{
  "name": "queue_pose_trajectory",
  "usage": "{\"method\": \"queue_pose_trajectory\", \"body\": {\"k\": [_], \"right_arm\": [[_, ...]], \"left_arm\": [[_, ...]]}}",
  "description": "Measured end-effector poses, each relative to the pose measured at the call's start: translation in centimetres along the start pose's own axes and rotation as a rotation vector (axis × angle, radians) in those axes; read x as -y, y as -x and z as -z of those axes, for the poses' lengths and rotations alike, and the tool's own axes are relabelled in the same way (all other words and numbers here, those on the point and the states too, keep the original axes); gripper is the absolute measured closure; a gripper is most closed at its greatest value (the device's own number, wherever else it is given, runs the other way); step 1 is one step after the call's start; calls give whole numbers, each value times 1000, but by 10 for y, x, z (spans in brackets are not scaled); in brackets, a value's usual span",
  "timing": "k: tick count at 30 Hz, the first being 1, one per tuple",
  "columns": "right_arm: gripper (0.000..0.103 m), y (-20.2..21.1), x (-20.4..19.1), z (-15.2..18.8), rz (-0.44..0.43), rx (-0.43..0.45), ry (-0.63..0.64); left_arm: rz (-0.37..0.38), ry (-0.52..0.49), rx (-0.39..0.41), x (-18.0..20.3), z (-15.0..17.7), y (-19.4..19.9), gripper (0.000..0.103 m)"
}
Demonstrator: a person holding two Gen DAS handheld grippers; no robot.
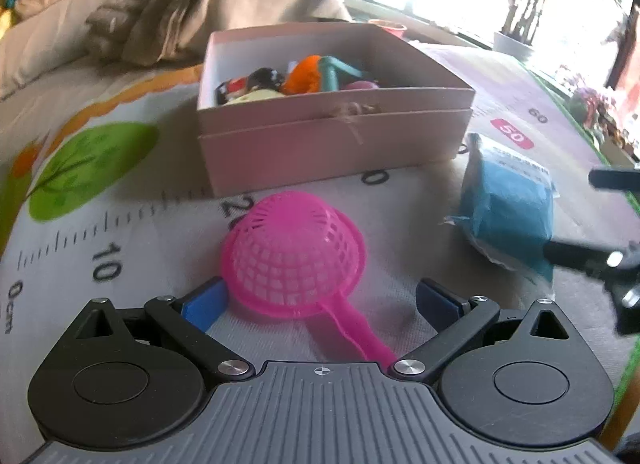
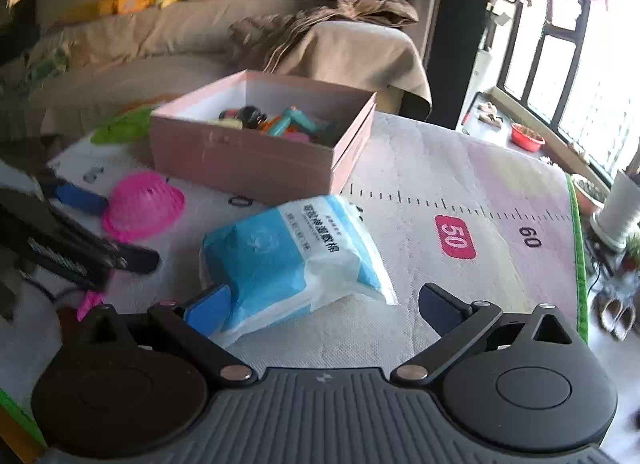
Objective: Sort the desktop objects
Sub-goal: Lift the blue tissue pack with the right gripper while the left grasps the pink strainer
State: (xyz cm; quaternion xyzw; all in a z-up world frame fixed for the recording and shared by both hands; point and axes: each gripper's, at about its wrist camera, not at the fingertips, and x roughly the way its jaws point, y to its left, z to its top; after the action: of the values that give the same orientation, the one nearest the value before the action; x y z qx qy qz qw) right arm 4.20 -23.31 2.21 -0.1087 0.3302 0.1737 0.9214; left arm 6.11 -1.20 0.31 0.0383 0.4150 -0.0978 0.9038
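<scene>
- The pink strainer (image 1: 294, 254) lies upside down on the mat (image 1: 120, 232) in the middle of the left view, its bowl up like a little dome and its handle pointing down toward the camera.
- The left tool (image 1: 320, 302) is spread wide with nothing in it. Its two blue fingers (image 1: 204, 304) sit on either side of the strainer's near rim, and the left one is very close to the rim.
- The strainer looks like thin plastic full of holes, so I think it is very light and a bit bendy. A hard squeeze on the bowl could make it pop out or slide away.
- The best place to grab it looks like the flat handle or the rim, since those are thin enough to fit between the fingers.
- The blue tissue pack (image 2: 292, 252) lies in the middle of the right view, just in front of the pink box (image 2: 256, 159).
- The right tool (image 2: 324, 306) is also spread wide and holds nothing. Its left finger is right at the pack's near corner.
- The pack looks soft and squishy, with a smooth wrapper that may slip. Pinching across its body or a corner should work.
- The box already has toys (image 1: 296, 79) inside, near the top of both views, so both things likely go there.
</scene>
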Motion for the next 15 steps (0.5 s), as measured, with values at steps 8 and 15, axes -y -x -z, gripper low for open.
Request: {"method": "queue_pose_trajectory", "body": {"k": [8, 15], "right_arm": [[2, -21, 11, -24, 0, 58, -203], [24, -50, -8, -32, -51, 14, -167]], "left_arm": [[-11, -125, 23, -3, 18, 17, 1], [-86, -124, 21, -28, 30, 32, 0]]}}
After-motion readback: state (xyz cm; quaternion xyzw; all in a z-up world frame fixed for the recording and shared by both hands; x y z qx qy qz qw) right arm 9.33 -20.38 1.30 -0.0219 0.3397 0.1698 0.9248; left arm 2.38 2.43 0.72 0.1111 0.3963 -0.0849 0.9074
